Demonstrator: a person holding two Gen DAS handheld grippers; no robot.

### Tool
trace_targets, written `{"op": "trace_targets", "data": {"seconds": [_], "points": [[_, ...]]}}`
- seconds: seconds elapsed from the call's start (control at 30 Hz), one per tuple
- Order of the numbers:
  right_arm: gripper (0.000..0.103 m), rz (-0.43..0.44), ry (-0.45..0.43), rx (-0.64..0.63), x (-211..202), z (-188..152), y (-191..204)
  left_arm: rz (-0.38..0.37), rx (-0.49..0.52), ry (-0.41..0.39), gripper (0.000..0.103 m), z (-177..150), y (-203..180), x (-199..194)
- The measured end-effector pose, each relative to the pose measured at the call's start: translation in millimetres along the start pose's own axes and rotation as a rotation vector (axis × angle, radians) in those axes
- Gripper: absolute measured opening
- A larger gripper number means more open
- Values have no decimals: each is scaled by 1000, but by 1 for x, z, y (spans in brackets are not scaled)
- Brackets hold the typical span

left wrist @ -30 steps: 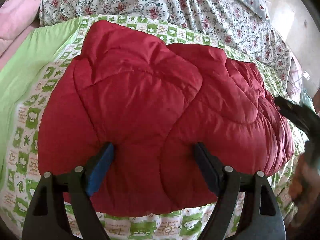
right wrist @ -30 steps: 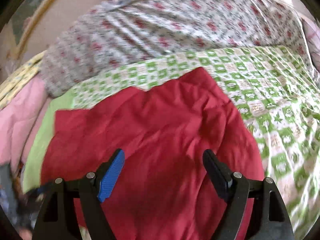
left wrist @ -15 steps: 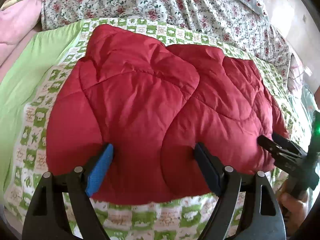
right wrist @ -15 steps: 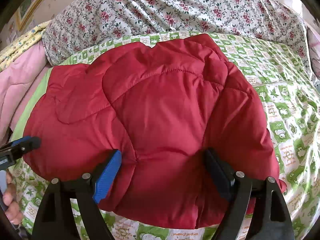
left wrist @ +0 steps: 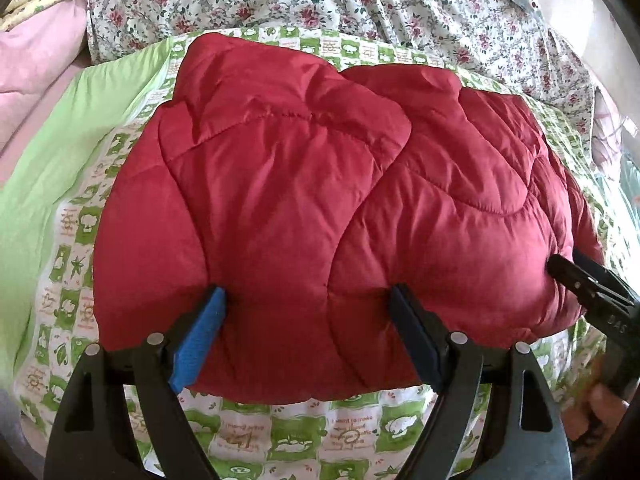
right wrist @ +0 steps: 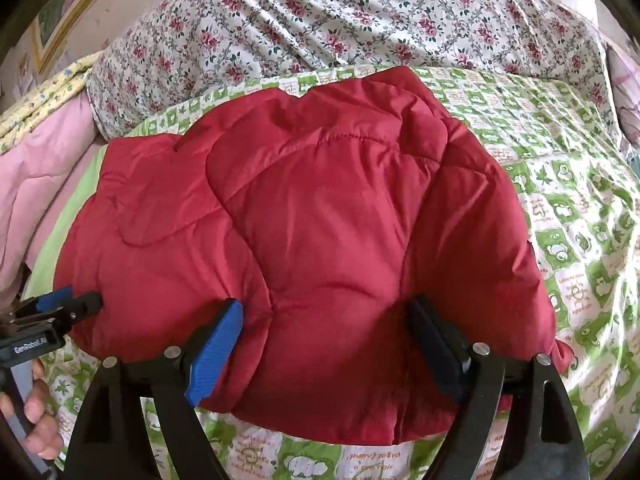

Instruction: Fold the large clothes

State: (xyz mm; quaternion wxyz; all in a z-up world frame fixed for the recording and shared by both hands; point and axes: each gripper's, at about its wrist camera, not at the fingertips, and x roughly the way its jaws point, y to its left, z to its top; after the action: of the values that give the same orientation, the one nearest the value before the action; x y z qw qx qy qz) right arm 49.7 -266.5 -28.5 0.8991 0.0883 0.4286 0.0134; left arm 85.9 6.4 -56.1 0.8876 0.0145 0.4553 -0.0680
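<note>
A red quilted puffer jacket [left wrist: 320, 200] lies folded into a thick bundle on the green and white patterned sheet [left wrist: 304, 436]; it also shows in the right wrist view [right wrist: 320, 240]. My left gripper [left wrist: 308, 304] is open, its fingers pressed against the bundle's near edge, left of centre. My right gripper [right wrist: 324, 320] is open, its fingers pressed against the near edge further right. Each gripper shows in the other's view: the right gripper's tip [left wrist: 584, 280] at the bundle's right end, the left gripper's tip [right wrist: 64, 304] at its left end.
A floral quilt [right wrist: 360, 28] is heaped behind the jacket. Pink bedding [left wrist: 36, 64] and a plain green sheet [left wrist: 68, 152] lie to the left. The patterned sheet [right wrist: 576, 240] stretches to the right. A framed picture [right wrist: 60, 12] hangs on the wall.
The right gripper has swung down to the jacket's near edge beside the left one. The left gripper has stayed at the near edge while the bundle settled flatter.
</note>
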Motion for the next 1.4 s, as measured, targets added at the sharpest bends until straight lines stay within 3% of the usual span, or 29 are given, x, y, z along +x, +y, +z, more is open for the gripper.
{"op": "trace_targets", "data": {"seconds": [0.27, 0.33, 0.4, 0.43, 0.77, 0.87, 1.07, 1.4], "points": [[85, -6, -204, -60, -39, 2, 13, 6, -7, 1, 83, 0, 1, 0], [86, -40, -179, -84, -30, 5, 16, 8, -4, -3, 83, 0, 2, 0], [86, -93, -86, -72, -7, 7, 12, 8, -1, -4, 84, -1, 2, 0], [87, -70, -47, -45, 4, 7, 7, 7, 1, -4, 84, -1, 2, 0], [87, -79, -36, -28, 8, 8, 3, -12, 9, -25, 83, -5, 6, -13], [88, -90, -53, -43, -5, 5, 10, -14, 12, -18, 83, -4, 7, -18], [88, 2, -30, -74, -39, 1, 28, 22, 56, -30, 84, -6, -2, -38], [88, 42, 19, -133, -72, -14, 41, 70, 113, -46, 84, -14, -10, -60]]}}
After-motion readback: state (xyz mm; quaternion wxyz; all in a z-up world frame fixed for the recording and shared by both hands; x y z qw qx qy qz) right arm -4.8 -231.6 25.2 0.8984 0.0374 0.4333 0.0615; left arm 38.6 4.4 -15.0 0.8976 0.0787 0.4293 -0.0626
